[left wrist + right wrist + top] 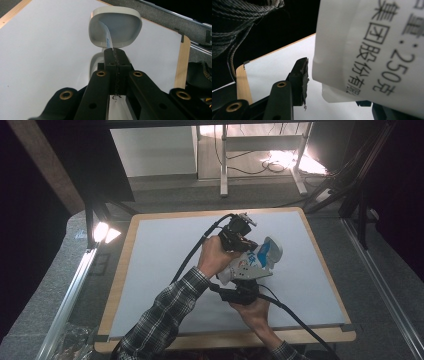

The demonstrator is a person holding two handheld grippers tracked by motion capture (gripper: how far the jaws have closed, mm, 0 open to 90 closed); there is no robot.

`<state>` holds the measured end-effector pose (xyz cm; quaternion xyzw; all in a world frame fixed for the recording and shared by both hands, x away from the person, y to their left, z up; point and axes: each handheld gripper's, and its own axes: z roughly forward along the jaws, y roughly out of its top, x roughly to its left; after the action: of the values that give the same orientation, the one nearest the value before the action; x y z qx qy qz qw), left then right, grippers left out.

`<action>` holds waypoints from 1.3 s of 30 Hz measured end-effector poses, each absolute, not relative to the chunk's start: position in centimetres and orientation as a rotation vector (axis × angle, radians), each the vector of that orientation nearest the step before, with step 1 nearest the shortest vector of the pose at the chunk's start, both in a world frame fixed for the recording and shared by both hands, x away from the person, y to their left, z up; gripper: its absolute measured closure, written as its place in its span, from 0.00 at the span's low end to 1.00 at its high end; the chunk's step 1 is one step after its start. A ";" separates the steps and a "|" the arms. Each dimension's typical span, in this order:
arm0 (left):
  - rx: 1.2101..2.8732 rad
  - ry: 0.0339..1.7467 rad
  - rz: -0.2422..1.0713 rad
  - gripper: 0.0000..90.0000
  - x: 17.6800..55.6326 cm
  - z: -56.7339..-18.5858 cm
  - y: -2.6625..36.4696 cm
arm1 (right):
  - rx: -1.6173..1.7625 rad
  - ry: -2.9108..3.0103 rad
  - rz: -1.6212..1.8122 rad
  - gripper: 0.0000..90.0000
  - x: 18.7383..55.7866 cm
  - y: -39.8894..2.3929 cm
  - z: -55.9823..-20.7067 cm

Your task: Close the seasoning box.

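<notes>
Item: white pouch [252, 262] with blue print, held above the middle of the tabletop [150, 270], lifted clear of it between both tongs. Left tongs [116, 53]: jaws fully closed, pinching the pouch's thin edge seam, seemingly to keep the mouth steady and facing away; the open mouth [115, 27] shows a pale, hollow interior. Right tongs [342, 82]: part-open, with the printed side of the pouch between the jaws; one pad [302, 72] stands just clear of it, the other is hidden, so a firm grip cannot be told. Surface: flat light-grey mat with wooden border. Room: dark surround, carpeted floor, metal rails at both sides, a lamp [102, 232] at the left corner, desk legs and cables beyond.
</notes>
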<state>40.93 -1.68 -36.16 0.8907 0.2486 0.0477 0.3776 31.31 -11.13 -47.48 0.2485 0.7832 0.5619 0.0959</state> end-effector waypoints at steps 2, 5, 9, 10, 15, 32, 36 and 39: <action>2.277 0.636 0.122 1.00 40.9 -36.1 -1.7 | 0.737 2.320 1.667 0.59 31.3 -11.1 -47.5; 2.280 0.636 0.123 1.00 40.9 -36.1 -1.7 | 0.740 2.318 1.671 0.58 31.3 -11.1 -47.4; 2.283 0.634 0.124 1.00 41.0 -36.0 -1.8 | 0.742 2.316 1.677 0.58 31.4 -11.1 -47.4; 2.285 0.633 0.125 1.00 41.0 -35.9 -1.8 | 0.742 2.315 1.679 0.58 31.4 -11.1 -47.4; 2.284 0.632 0.128 1.00 40.9 -35.8 -1.9 | 0.744 2.313 1.682 0.58 31.4 -11.2 -47.3; 2.289 0.624 0.138 1.00 40.8 -35.7 -2.0 | 0.734 2.313 1.674 0.58 31.3 -11.1 -47.3; 2.288 0.622 0.141 1.00 40.8 -35.7 -2.0 | 0.733 2.313 1.675 0.58 31.3 -11.1 -47.3; 2.286 0.621 0.143 1.00 40.7 -35.7 -2.0 | 0.730 2.313 1.673 0.58 31.3 -11.1 -47.3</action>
<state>40.72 -2.03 -35.70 0.8931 0.2424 0.0557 0.3748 31.26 -11.09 -47.30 0.2465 0.7812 0.5652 0.0974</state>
